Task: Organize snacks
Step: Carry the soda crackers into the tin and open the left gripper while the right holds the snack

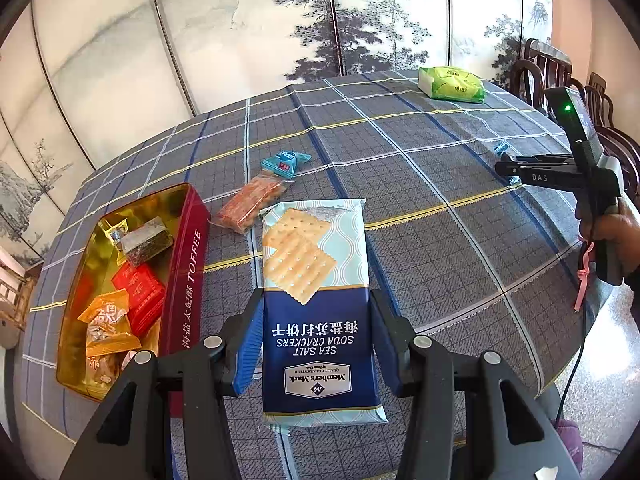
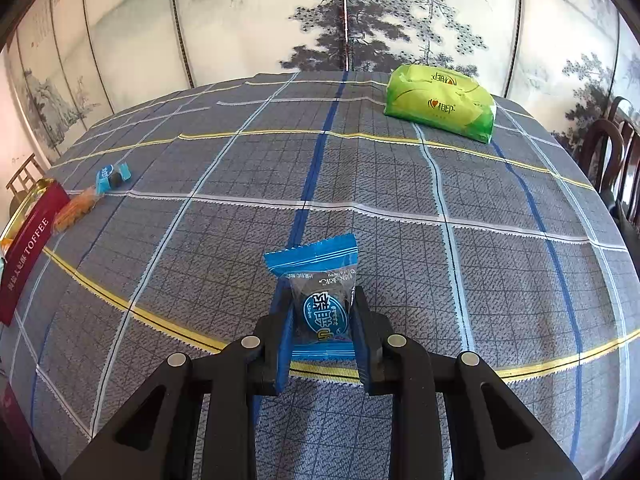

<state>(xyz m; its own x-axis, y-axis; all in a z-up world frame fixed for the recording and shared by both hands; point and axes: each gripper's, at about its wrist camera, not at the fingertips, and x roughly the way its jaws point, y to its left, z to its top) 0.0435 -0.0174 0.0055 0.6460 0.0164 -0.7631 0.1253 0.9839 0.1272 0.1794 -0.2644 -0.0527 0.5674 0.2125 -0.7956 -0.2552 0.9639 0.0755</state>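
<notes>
The toffee tin (image 1: 188, 280) holds wrapped snacks, and beside it the left tongs (image 1: 318, 344) clamp the cracker pack (image 1: 316, 320), while the right tongs (image 2: 322, 336) pinch a blue candy (image 2: 320, 300).

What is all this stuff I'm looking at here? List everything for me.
Cracker pack: one, blue and pale blue, held in the left gripper.
Blue candy: one, held in the right gripper.
Second blue candy: one, on the cloth.
Orange snack pack: one, beside the tin.
Toffee tin: one, red outside, gold inside, holding several wrapped snacks.
Green pack: one, far side of the table.
Tablecloth: grey-blue plaid.
Painted screen: behind the table.
Left gripper: black, blue pads.
Right gripper: same.
</notes>
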